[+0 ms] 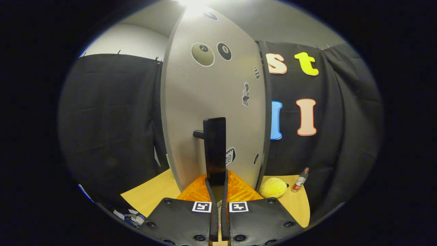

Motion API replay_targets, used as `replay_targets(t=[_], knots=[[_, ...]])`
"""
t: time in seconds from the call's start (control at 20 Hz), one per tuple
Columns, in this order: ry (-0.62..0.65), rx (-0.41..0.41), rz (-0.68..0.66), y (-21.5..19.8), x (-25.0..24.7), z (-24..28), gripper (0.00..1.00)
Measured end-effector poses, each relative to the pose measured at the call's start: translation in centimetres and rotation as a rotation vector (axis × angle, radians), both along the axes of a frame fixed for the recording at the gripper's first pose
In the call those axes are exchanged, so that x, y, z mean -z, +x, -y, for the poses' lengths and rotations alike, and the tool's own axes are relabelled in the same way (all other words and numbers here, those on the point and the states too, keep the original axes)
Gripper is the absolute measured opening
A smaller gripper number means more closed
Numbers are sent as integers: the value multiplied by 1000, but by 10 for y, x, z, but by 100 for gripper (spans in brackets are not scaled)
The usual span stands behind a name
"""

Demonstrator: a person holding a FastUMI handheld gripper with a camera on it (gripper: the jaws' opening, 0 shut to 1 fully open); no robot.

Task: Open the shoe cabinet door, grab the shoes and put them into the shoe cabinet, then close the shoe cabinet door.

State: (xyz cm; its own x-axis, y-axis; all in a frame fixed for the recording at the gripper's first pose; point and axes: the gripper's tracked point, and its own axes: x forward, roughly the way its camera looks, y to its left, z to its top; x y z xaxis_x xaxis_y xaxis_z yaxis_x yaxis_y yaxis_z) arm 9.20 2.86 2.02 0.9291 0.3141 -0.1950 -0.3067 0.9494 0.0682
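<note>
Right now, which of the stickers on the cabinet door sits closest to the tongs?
The black-and-white badge sticker, low on the grey door, right beside the black handle the tongs are shut on. The round ball stickers sit far higher up the door.

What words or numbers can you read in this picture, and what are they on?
"8": on the black ball sticker on the cabinet door.
"10", as far as it can be read: on the sticker beside the handle; the small word above it is blurred.
Olive ball sticker: number too blurred.
Bottle label: too small.
The gripper has its fingers closed on the handle's lower end; its square markers show patterns, no words.
</note>
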Motion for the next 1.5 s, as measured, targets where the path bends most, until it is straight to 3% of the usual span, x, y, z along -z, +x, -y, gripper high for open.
replay_targets(t=[0.6,0.75,1.1,1.35,1.5], knots=[[-28,127,34,-2,2,83,3],[46,97,22,-2,3,82,3],[14,169,21,-24,0,95,4],[7,249,10,-58,-4,93,46],[3,297,19,-88,-2,79,77]])
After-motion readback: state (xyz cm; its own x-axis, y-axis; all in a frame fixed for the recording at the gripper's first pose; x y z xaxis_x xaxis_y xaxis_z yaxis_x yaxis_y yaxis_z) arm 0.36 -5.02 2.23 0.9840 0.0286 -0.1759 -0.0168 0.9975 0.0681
